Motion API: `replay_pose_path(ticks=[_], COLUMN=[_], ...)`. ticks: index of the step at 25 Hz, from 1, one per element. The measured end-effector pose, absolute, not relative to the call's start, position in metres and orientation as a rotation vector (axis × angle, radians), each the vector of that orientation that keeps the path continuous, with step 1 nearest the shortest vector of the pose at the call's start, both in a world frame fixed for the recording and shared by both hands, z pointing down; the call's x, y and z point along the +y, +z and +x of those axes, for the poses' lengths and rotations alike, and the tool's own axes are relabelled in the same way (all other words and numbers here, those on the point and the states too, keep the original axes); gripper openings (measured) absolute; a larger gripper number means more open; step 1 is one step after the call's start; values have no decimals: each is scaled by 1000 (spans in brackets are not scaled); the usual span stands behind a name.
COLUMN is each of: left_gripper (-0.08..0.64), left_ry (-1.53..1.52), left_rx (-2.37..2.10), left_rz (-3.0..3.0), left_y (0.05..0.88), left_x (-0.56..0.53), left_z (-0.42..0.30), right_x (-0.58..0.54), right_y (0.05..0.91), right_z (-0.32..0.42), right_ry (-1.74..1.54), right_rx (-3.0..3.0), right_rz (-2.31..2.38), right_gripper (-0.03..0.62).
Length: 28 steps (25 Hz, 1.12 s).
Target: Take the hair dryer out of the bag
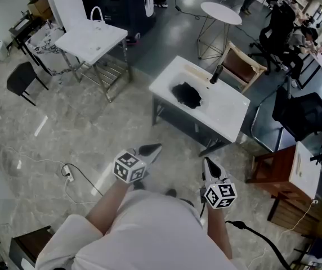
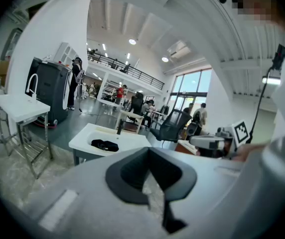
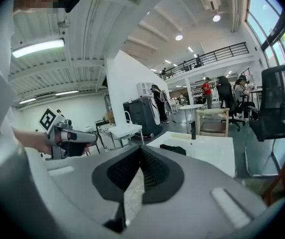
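Note:
A black bag [image 1: 187,95] lies crumpled on a white table [image 1: 223,114] some way ahead of me. A dark upright object [image 1: 215,75] stands near the table's far edge; I cannot tell what it is. No hair dryer shows. My left gripper [image 1: 152,149] and right gripper [image 1: 208,163] are held over the floor, well short of the table, both shut and empty. In the left gripper view the shut left gripper [image 2: 148,151] points toward the bag [image 2: 105,145]. The right gripper [image 3: 141,151] likewise points toward the bag [image 3: 173,149].
A second white table [image 1: 91,40] stands at the back left, a round table [image 1: 221,11] farther back. A wooden chair [image 1: 243,66] sits behind the bag's table, a brown wooden table [image 1: 278,167] to its right. A cable and plug [image 1: 67,174] lie on the marble floor.

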<state>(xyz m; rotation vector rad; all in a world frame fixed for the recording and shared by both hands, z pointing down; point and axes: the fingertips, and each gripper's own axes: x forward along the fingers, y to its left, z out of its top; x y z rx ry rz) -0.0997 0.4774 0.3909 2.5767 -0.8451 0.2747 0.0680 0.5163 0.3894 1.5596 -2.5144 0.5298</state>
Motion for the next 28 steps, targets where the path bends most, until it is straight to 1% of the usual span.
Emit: replay_pose_path(ticks=[11,17,28], left_gripper=[-2,-2,-2], left_ry=[279,277,236], left_rx=[-813,-793,-692], left_rz=[2583,2588,2618], left_y=[395,395,393], left_x=[484,487,488], left_z=[-113,-137,-184], right_x=[523,529,533], right_y=[391,394,397], right_z=[52,38,-11], right_ry=[533,552,554], right_rx=[-2499,-2470,-2435], right_rz=[1568,1622,1676], right_gripper=[5,5,5])
